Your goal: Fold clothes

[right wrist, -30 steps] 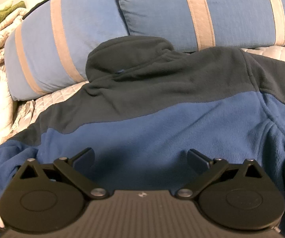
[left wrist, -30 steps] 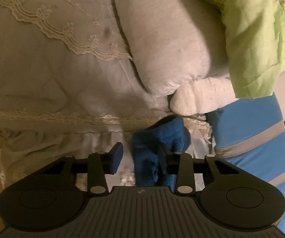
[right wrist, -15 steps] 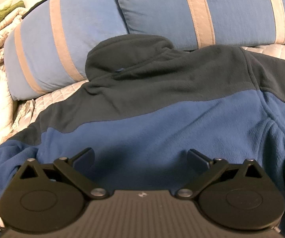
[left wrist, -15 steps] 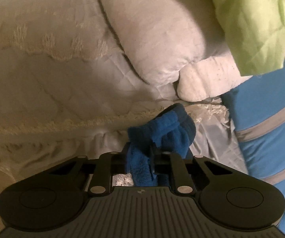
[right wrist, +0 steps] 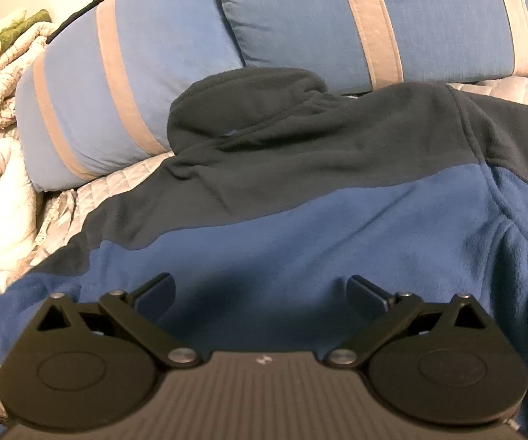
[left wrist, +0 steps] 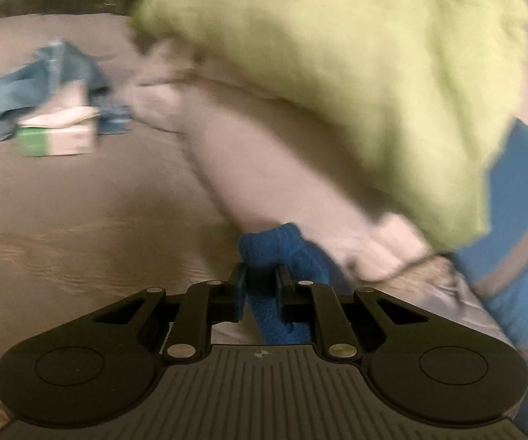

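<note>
**Left wrist view blurred, cuff pinched**

Motion blur smears a green cloth (left wrist: pixel 392 84) and bedding. The left gripper (left wrist: pixel 260 286) has just closed on the blue cuff (left wrist: pixel 278 253). The fleece (right wrist: pixel 300 227) lies flat on the bed, sleeves cut off, below the right gripper (right wrist: pixel 260 289), jaws wide.

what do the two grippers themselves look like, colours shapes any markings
Both match. The left gripper and right gripper have a dark grey ribbed body with a small white emblem at its front edge, flanked by two round black discs. Black linkage bars with silver pivot pins run to the fingers, which carry blue pads. A thin dark cable loops at the right view's lower left.
</note>
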Demonstrator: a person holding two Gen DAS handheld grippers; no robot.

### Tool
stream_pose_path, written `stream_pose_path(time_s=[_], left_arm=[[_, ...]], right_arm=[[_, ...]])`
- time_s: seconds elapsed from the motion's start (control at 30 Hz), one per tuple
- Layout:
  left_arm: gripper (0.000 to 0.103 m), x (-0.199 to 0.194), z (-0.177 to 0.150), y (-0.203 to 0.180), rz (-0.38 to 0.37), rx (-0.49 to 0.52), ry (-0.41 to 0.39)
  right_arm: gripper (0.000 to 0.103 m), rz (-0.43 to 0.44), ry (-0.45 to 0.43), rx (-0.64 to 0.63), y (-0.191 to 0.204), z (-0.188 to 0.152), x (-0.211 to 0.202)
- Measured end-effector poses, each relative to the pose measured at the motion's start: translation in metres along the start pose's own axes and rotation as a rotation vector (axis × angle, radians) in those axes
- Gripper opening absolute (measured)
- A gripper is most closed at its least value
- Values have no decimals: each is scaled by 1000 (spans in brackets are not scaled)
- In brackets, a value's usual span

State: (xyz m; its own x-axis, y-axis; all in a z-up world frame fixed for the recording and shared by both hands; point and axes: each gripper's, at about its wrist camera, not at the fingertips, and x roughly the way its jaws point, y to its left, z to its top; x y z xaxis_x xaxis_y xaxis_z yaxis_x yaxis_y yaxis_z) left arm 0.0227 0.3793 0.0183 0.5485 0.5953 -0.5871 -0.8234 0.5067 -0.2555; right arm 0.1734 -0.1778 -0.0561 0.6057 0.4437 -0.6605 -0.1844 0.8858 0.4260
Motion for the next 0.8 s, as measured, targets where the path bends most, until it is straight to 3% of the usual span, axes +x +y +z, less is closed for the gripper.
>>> stream_pose_path(time_s=[0.13, 0.27, 0.4, 0.47, 0.5, 0.63, 0.8], left_arm=[[16, 16, -23, 58, 67, -89, 70], [17, 23, -50, 94, 47, -155, 130], [27, 29, -60, 109, 25, -228, 171], [48, 26, -59, 122, 11, -311, 159], [51, 25, -57, 127, -3, -348, 145], [54, 27, -51, 132, -56, -408, 104], [55, 50, -48, 122, -70, -381, 160]], right_arm=[[103, 17, -2, 1, 1, 0, -2], [103, 22, 5, -4, 3, 0, 0], [103, 17, 9, -4, 2, 0, 0], [103, 14, 12, 3, 1, 0, 0], [103, 13, 13, 6, 1, -1, 1], [103, 8, 17, 4, 0, -1, 2], [103, 0, 22, -9, 1, -2, 4]])
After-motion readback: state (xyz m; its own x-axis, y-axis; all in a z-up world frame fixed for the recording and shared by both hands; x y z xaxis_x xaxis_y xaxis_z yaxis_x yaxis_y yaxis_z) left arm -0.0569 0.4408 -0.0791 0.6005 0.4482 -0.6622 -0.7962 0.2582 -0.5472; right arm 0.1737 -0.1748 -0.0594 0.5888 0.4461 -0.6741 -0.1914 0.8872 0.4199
